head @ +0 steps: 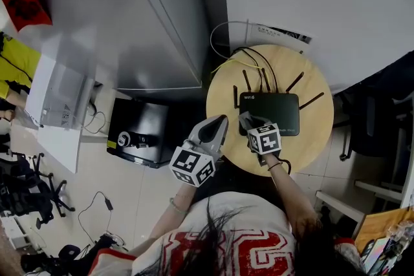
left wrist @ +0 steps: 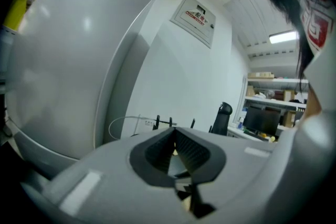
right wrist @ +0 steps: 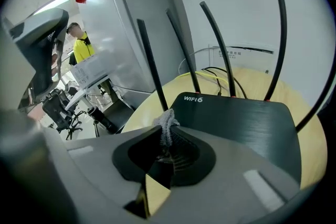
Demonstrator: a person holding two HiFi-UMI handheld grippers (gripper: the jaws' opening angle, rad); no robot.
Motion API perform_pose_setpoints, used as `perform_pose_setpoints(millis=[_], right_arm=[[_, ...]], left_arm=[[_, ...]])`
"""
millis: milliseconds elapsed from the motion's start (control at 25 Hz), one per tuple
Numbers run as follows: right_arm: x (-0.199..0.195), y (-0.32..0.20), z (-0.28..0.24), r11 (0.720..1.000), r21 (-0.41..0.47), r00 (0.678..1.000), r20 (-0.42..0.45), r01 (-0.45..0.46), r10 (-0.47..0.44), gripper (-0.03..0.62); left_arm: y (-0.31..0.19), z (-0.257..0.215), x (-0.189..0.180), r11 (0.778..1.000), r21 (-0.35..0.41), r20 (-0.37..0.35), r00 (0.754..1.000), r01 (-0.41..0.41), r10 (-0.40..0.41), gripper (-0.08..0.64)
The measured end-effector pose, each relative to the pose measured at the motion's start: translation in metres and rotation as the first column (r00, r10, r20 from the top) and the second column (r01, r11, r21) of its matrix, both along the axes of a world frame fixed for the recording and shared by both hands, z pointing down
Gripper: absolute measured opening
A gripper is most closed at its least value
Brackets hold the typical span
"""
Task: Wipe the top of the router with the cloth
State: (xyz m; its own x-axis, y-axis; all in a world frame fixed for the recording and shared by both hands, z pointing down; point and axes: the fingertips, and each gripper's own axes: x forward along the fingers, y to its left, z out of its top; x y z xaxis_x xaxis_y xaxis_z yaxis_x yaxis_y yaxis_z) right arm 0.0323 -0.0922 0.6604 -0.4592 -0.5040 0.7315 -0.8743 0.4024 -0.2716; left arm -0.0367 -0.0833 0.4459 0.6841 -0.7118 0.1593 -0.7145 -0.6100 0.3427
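Right gripper (right wrist: 168,134) pinches a soft, likely floppy grey cloth (right wrist: 167,122) above the black plastic router (right wrist: 236,118); left gripper (left wrist: 175,136) clenched, empty.

Only a tuft of the cloth (right wrist: 167,124) pokes from the right gripper (right wrist: 167,135), whose jaws pinch it; the rest is hidden inside. The router (right wrist: 239,120) has its near edge behind that gripper.
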Motion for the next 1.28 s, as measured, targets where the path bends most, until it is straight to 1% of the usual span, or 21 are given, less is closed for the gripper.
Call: perform_pose_setpoints(millis=[280,400,520,640,800,960,1080,1200,1280], right_arm=[[0.037,0.003,0.003,0.998,0.009,0.998,-0.019,-0.056,0.056,0.035],[0.064,0.007,0.004,0.995,0.009,0.994,-0.028,-0.104,0.104,0.035],[0.095,0.010,0.004,0.985,0.010,0.985,-0.029,-0.170,0.170,0.035],[0.131,0.014,0.004,0.967,0.012,0.966,-0.036,-0.254,0.254,0.035],[0.179,0.022,0.004,0.933,0.014,0.931,-0.051,-0.360,0.360,0.035],[0.214,0.030,0.005,0.898,0.014,0.896,-0.059,-0.440,0.440,0.035],[0.220,0.031,0.005,0.891,0.016,0.889,-0.065,-0.454,0.454,0.035],[0.215,0.032,0.007,0.883,0.008,0.881,-0.060,-0.469,0.469,0.035],[0.198,0.028,0.001,0.894,0.013,0.893,-0.034,-0.448,0.448,0.035]], left_arm=[[0.000,0.003,0.006,1.000,-0.002,-0.001,1.000,-0.017,0.017,0.002],[0.000,0.003,0.011,1.000,-0.003,-0.003,1.000,-0.028,0.028,0.002],[-0.001,0.003,0.015,0.999,-0.005,-0.002,0.999,-0.037,0.037,0.002],[-0.001,0.002,0.017,0.999,-0.004,-0.002,0.999,-0.042,0.042,0.002],[-0.001,0.003,0.018,0.999,-0.004,-0.001,0.999,-0.039,0.039,0.002],[0.000,0.004,0.021,0.999,-0.004,0.002,0.999,-0.040,0.040,0.002],[0.002,0.003,0.022,0.999,-0.003,0.005,0.999,-0.039,0.039,0.002],[0.003,0.003,0.022,0.999,-0.002,0.006,0.999,-0.040,0.040,0.002],[0.004,0.004,0.022,0.999,-0.003,0.007,0.999,-0.038,0.038,0.002]])
